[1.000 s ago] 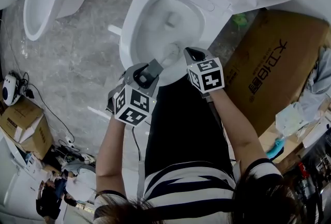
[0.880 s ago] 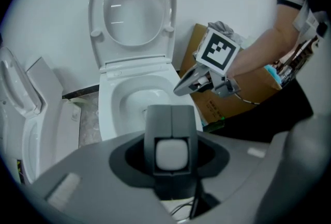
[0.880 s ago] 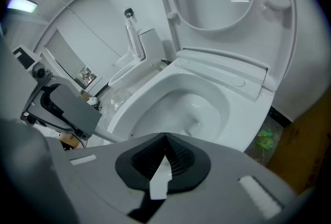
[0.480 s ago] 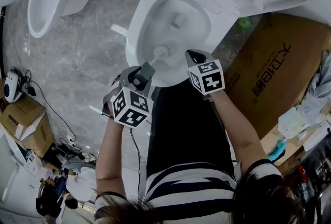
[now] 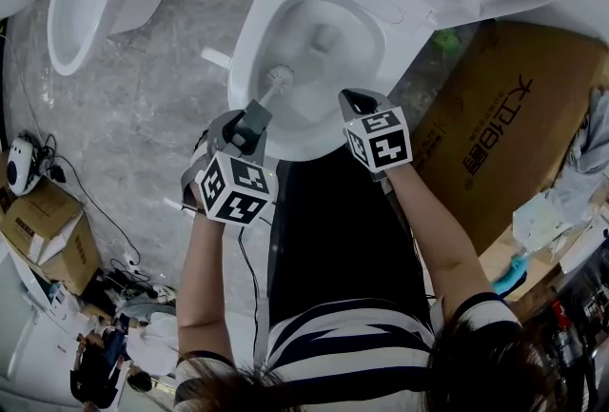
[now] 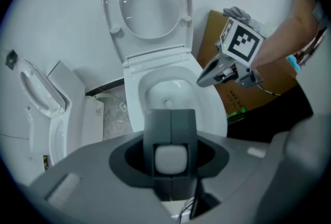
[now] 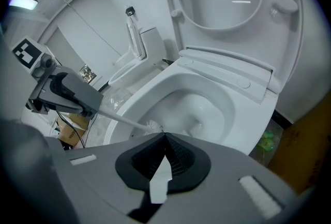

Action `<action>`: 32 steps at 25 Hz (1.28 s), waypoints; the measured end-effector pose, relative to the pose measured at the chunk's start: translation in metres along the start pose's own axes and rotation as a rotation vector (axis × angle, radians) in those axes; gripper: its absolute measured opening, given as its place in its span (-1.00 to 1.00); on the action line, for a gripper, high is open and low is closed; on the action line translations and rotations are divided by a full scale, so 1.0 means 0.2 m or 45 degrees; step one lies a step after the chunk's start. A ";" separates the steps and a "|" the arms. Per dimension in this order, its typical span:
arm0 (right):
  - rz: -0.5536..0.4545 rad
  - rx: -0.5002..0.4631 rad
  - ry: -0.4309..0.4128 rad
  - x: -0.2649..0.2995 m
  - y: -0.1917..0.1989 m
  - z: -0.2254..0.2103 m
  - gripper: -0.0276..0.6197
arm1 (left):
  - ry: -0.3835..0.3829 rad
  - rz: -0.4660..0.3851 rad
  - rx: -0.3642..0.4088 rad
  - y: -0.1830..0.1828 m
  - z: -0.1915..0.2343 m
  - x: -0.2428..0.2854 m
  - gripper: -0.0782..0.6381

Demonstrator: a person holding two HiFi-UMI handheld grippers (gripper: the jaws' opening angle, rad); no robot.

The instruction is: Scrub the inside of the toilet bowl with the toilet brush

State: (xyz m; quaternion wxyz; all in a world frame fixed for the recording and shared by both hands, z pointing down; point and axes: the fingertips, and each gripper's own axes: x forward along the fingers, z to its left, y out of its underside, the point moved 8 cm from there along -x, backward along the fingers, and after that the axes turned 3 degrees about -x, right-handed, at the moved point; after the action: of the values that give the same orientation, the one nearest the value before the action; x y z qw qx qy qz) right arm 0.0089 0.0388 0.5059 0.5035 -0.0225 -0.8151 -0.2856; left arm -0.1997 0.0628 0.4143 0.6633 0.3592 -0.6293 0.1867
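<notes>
The white toilet bowl (image 5: 371, 68) stands open below me, its seat and lid (image 6: 147, 0) raised. My left gripper (image 5: 249, 120) is shut on the toilet brush handle (image 7: 116, 117). The bristle head (image 5: 279, 74) rests against the bowl's inner left wall, under the rim. In the left gripper view the jaws (image 6: 170, 113) close on the white handle end (image 6: 170, 158). My right gripper (image 5: 350, 98) hovers at the bowl's near right rim, shut on nothing. Its closed tip (image 7: 165, 136) points into the bowl (image 7: 207, 109), just past the brush head (image 7: 152, 125).
A large cardboard box (image 5: 495, 115) leans right beside the toilet. A second toilet (image 5: 76, 1) stands at the upper left on the grey marbled floor (image 5: 162, 87). Cables and small boxes (image 5: 38, 220) lie at the lower left. The person's legs are close against the bowl's front.
The left gripper has shifted left, sweeping the brush head from the near middle of the bowl toward its left wall. The right gripper has stayed in place.
</notes>
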 end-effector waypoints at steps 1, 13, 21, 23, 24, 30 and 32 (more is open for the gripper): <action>0.000 0.003 0.004 0.00 0.00 0.00 -0.93 | -0.012 -0.007 0.004 -0.01 0.00 0.01 -0.78; -0.012 0.017 0.011 -0.02 0.03 -0.03 -0.93 | -0.118 -0.138 0.003 -0.18 0.06 0.09 -0.78; -0.013 0.039 0.025 -0.02 0.04 -0.06 -0.93 | -0.140 -0.214 -0.011 -0.31 0.12 0.14 -0.78; -0.014 0.045 0.030 -0.02 0.04 -0.07 -0.93 | -0.132 -0.225 -0.016 -0.33 0.12 0.15 -0.78; -0.015 0.050 0.031 -0.03 0.05 -0.08 -0.93 | -0.130 -0.232 -0.017 -0.34 0.11 0.16 -0.78; -0.024 0.073 0.034 -0.04 0.05 -0.11 -0.93 | -0.164 -0.286 -0.010 -0.38 0.07 0.14 -0.78; -0.026 0.077 0.037 -0.04 0.05 -0.12 -0.93 | -0.170 -0.299 -0.031 -0.39 0.07 0.13 -0.78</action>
State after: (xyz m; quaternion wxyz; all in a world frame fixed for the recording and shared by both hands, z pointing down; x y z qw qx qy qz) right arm 0.0352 0.0376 0.5109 0.5127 0.0052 -0.8161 -0.2665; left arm -0.1517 -0.0048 0.4191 0.6417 0.4340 -0.6278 0.0759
